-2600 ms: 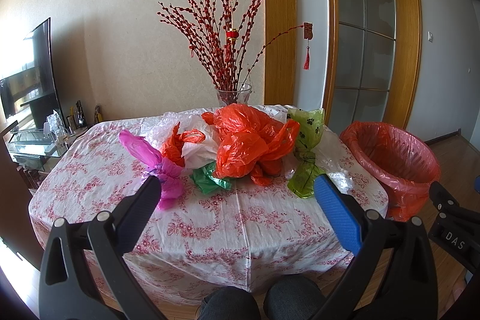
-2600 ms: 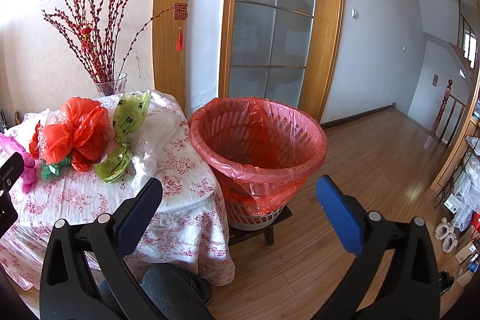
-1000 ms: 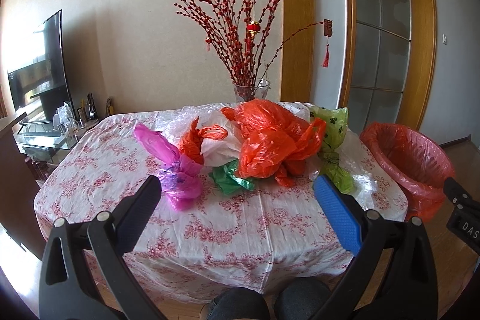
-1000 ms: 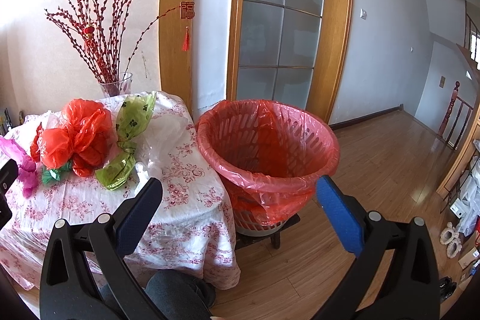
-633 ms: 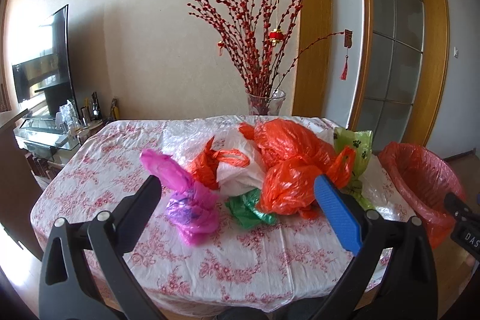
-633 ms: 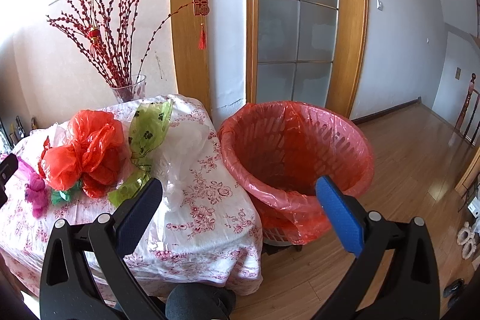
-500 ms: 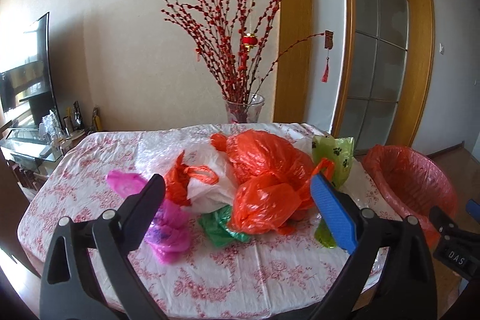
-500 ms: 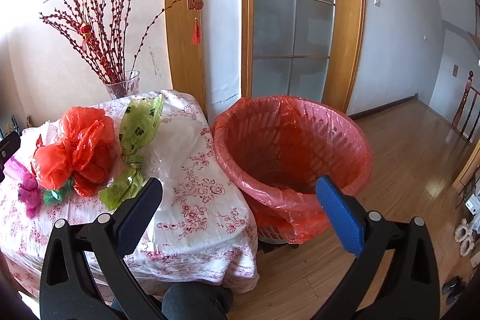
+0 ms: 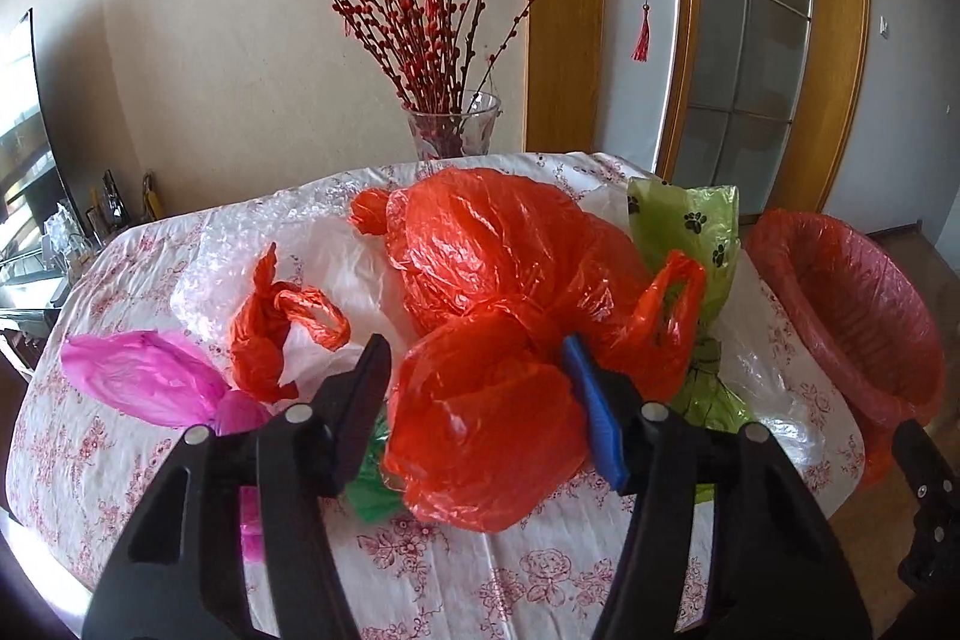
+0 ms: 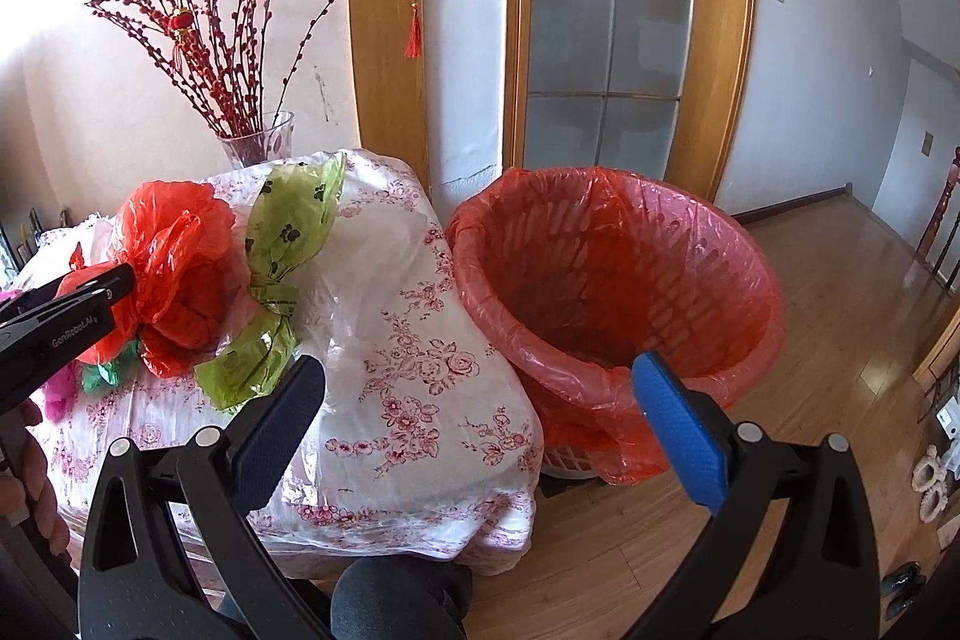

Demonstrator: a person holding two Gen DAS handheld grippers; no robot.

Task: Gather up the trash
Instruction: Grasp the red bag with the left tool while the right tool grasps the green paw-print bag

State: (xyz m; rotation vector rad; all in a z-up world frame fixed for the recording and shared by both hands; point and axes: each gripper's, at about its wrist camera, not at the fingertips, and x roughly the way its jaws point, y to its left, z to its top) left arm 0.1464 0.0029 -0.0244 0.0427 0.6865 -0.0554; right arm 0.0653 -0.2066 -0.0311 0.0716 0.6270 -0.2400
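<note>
Several crumpled plastic bags lie on the flowered tablecloth (image 9: 468, 568). A big orange bag (image 9: 492, 400) sits between the fingers of my left gripper (image 9: 474, 358), whose jaws are closing around its lower lobe; a thin gap still shows at the left pad. Around it lie a pink bag (image 9: 144, 382), a small orange bag (image 9: 270, 334), a white bag (image 9: 360, 268) and a green paw-print bag (image 9: 690, 232). My right gripper (image 10: 480, 370) is open and holds nothing, hanging over the table corner beside the red-lined bin (image 10: 612, 280).
A glass vase of red branches (image 9: 453, 133) stands at the table's far edge. Clear plastic (image 9: 774, 400) lies near the right edge. The bin (image 9: 840, 310) stands on a low stool right of the table. Wood floor (image 10: 810, 292) stretches to the right; a person's knee (image 10: 396, 604) is below.
My left gripper has moved forward and down to the orange bag, and its jaws have narrowed around it. My right gripper has shifted slightly nearer the table corner and stays wide.
</note>
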